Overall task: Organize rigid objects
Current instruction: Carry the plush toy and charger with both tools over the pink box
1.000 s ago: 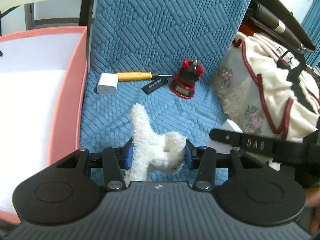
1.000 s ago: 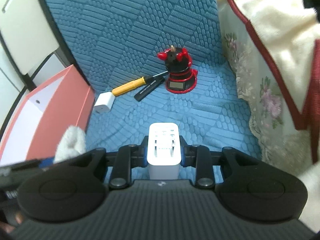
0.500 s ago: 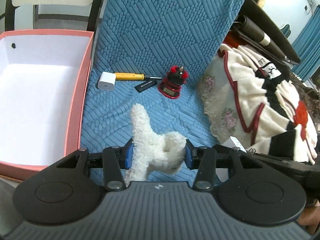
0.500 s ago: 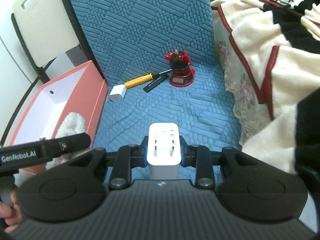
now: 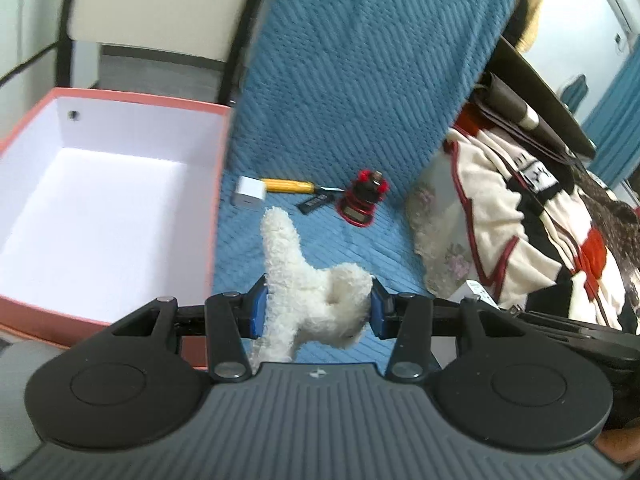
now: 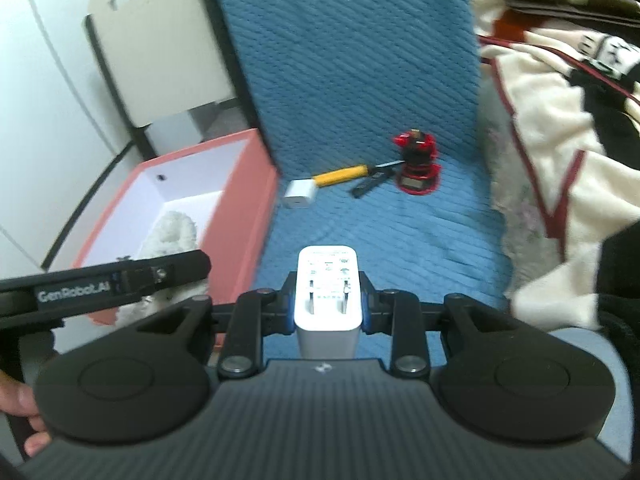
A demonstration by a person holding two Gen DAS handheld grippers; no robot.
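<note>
**Both hands loaded above the blue seat, pink box to the left**

Your left gripper (image 5: 318,312) has its fingers (image 5: 257,312) pinching a white plush toy (image 5: 308,280), whose long limb sticks up and forward past the pads. Your right gripper (image 6: 326,308) has its fingers (image 6: 366,310) pressed against the sides of a white power adapter (image 6: 327,300), prong face up. Both tools tilt downward and forward over the blue quilted cushion (image 5: 360,80).

The open pink box (image 5: 218,184) sits just left of the cushion; the left wrist view shows its white floor bare. In the right wrist view the plush appears in front of the box opening, so your left hand looks the nearer to a drop. Left on the cushion, well ahead of both tools, are a small white charger cube (image 6: 299,195), a yellow-handled screwdriver (image 6: 340,175), a black stick (image 6: 370,185) and a red-and-black gadget (image 6: 416,166).

The adapter is the rigid item. To do this step well, carry it across over the box wall, lower it close to the floor, and only then spread the fingers, so it does not tumble. Keep the two tools apart as they cross; the left one already lies close under the right camera. Whether the plush belongs in this box cannot be told.
</note>
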